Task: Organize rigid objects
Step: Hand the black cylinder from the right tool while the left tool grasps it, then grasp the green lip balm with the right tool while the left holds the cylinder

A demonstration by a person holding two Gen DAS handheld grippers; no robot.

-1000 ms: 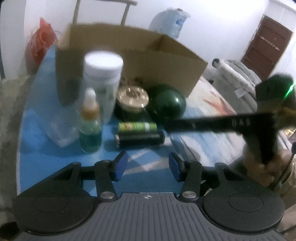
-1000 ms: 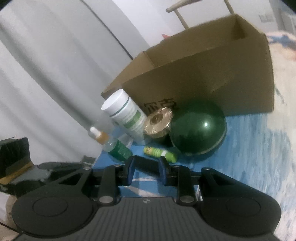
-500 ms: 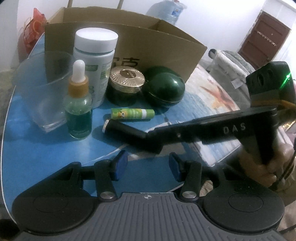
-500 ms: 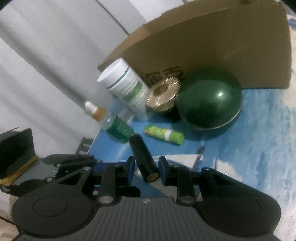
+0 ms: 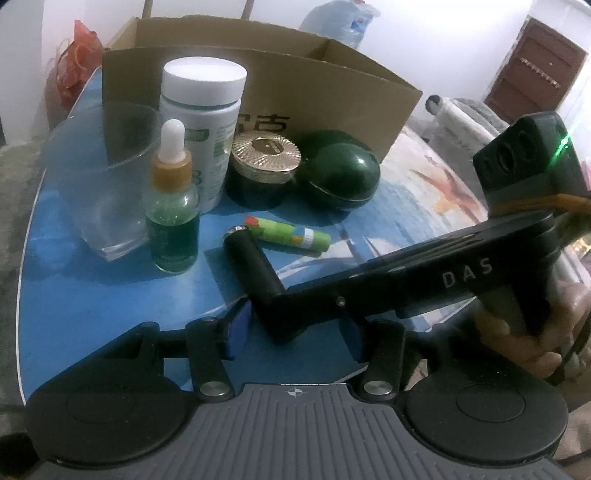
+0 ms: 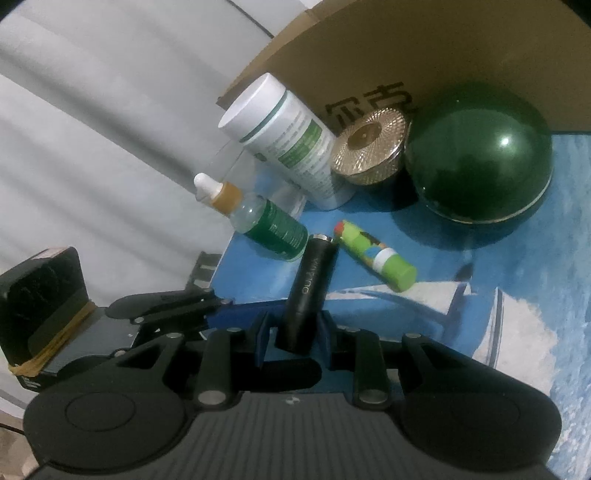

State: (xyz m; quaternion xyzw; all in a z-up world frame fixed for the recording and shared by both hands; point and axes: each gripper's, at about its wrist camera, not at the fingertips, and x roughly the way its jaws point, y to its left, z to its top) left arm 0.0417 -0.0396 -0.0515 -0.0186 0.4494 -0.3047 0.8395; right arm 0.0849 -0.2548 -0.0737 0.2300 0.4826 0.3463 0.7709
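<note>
My right gripper (image 6: 294, 334) is shut on a black tube (image 6: 308, 288), gripping its near end; the tube (image 5: 255, 266) points toward the other objects. A green tube (image 5: 290, 236) lies beside it. A green dropper bottle (image 5: 171, 218), a white-capped bottle (image 5: 203, 125), a gold-lidded jar (image 5: 264, 166) and a dark green round case (image 5: 341, 177) stand before a cardboard box (image 5: 332, 92). My left gripper (image 5: 293, 328) is open and empty, just behind the right gripper's fingers (image 5: 288, 325).
A clear glass cup (image 5: 99, 177) stands at the left of the blue table (image 5: 92, 295). The right gripper's arm (image 5: 424, 280) crosses the left wrist view. A red bag (image 5: 72, 70) and a water jug (image 5: 340, 26) stand behind the box.
My right gripper has closed on the black tube and turned it so its far end points toward the bottles. The left gripper stays open.
</note>
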